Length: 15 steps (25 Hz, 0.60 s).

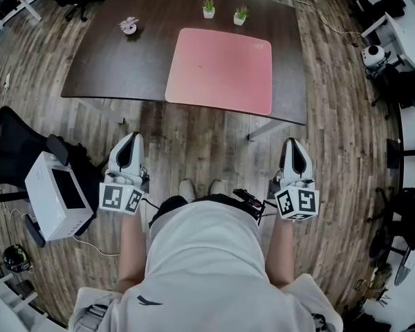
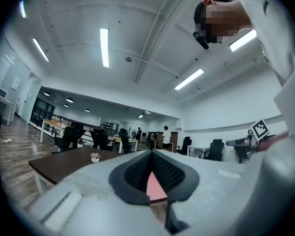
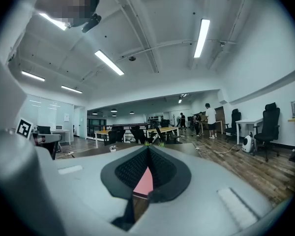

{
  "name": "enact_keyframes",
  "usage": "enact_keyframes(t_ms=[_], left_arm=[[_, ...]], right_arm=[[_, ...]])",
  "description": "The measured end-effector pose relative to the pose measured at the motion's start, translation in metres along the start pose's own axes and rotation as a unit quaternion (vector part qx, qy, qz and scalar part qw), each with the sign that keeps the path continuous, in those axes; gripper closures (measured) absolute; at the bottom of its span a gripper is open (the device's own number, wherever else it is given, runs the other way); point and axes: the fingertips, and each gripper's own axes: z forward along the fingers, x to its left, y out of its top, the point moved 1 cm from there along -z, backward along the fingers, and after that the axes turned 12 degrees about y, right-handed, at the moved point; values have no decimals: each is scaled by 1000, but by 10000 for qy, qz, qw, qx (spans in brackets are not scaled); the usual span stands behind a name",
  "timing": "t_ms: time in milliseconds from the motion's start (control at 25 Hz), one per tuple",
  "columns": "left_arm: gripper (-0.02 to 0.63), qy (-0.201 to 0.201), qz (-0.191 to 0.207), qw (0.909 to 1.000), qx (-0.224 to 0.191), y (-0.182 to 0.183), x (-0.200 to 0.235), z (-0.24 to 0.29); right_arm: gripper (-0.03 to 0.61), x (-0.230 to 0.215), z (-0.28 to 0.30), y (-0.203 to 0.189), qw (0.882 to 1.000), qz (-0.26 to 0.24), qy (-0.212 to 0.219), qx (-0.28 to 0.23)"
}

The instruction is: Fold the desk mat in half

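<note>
The pink desk mat (image 1: pixel 221 69) lies flat and unfolded on the right half of a dark wooden desk (image 1: pixel 111 54). Its near edge runs close along the desk's near edge. Neither gripper touches it.

At the desk's far edge, just beyond the mat, stand two small potted plants (image 1: pixel 209 8), side by side but apart. A small pot with a pale pink flower (image 1: pixel 128 25) sits further left, well clear of the mat.

The person stands on the plank floor (image 1: pixel 214 151), short of the desk, with a gripper in each hand held in front of the body. The left gripper (image 1: pixel 133 137) and the right gripper (image 1: pixel 292 142) are well apart, and both point toward the desk.

In the left gripper view, the left gripper (image 2: pixel 151 153) has its jaws together at the tips with nothing between them. A sliver of the pink mat (image 2: pixel 155 188) shows through the gap lower down, far beyond the jaws. In the right gripper view, the right gripper (image 3: pixel 148 149) is likewise closed and empty, with the mat (image 3: pixel 145 182) showing beyond it in the same way.

On the left of the floor, a white boxy machine with a dark screen (image 1: pixel 45 185) sits beside a black office chair (image 1: pixel 10 151).
</note>
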Motion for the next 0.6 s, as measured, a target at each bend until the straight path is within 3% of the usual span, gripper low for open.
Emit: enact_keyframes(t_ms=[600], left_arm=[[614,-180,-86,9997,145,-1,30,12]], right_arm=[[578,21,15,-4,9996,11,-246,121]])
